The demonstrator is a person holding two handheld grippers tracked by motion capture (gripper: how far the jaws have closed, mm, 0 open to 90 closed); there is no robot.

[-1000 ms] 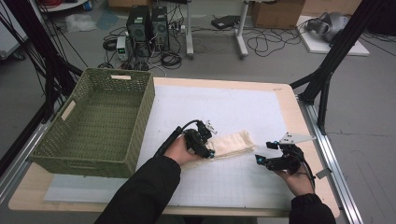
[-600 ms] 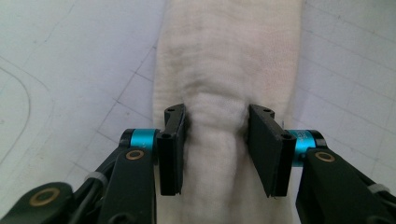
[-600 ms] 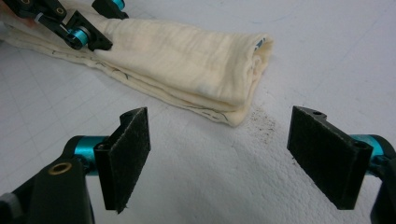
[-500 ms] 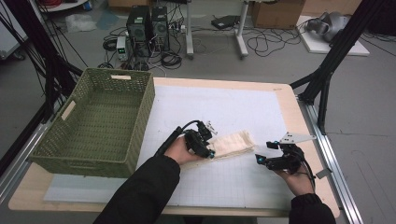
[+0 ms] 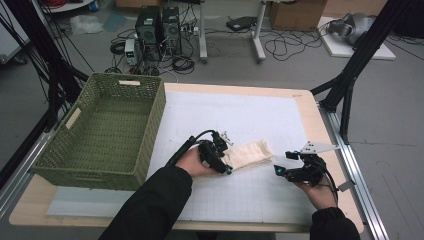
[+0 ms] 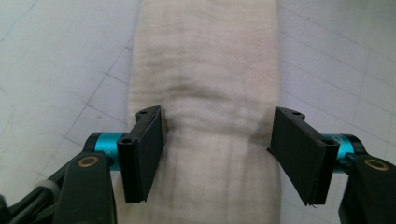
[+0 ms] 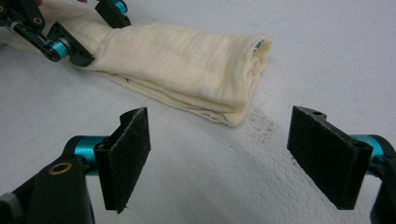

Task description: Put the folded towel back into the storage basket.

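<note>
White gridded worktop (image 5: 240, 200) carries a folded cream cloth (image 5: 247, 154) near centre. Left gripper (image 6: 215, 144) fingers, just opened, straddle it wide; right gripper (image 7: 229, 154), at its three o'clock, gapes empty.

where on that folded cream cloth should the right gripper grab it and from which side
Probably the free folded end of the folded cream cloth, the end pointing toward the right gripper. The layers stack there into one thick edge, and the left gripper straddles the far end, its jaws just opened. Come in low along the white mat so one open jaw slides beneath the stack.
</note>
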